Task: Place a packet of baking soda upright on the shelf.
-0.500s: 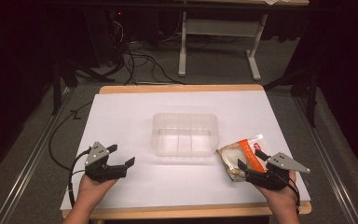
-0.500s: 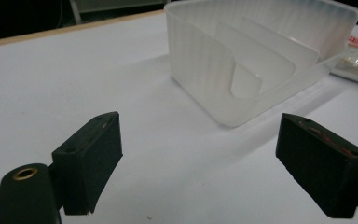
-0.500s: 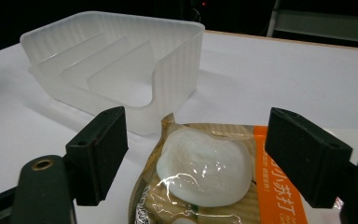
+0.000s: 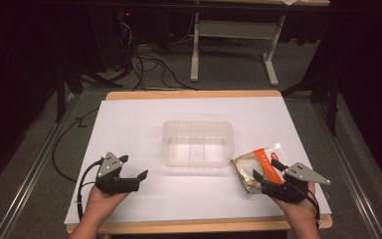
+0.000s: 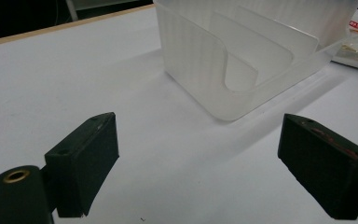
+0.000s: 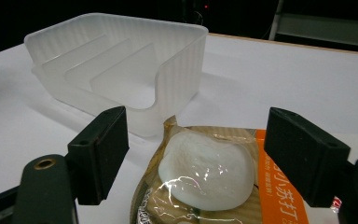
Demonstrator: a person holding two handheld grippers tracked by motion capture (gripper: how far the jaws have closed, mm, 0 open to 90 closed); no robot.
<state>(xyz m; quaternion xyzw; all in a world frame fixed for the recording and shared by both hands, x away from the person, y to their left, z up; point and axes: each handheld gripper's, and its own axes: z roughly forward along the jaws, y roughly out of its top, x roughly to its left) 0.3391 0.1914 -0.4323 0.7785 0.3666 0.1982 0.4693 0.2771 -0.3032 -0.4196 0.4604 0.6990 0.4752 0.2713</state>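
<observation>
Frosted ribbed plastic bin (image 6: 121, 70); glossy crinkled plastic packet (image 6: 205, 186); matt white tabletop (image 4: 129, 124).

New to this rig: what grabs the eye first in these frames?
The orange-striped snack packet at the table's right front, with a pale round piece inside, lying between the open fingers of the right gripper. Next, the translucent ribbed bin mid-table, with dividers inside. The left gripper sits open over the white table at left front, holding nothing.

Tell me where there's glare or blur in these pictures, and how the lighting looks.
High view: soft overall, bright white table, dark surroundings. Right gripper view: glare spots on the wrapped bun packet; its tongs look slightly blurred. Left gripper view: the translucent bin casts a soft shadow, and the near tongs are out of focus.
</observation>
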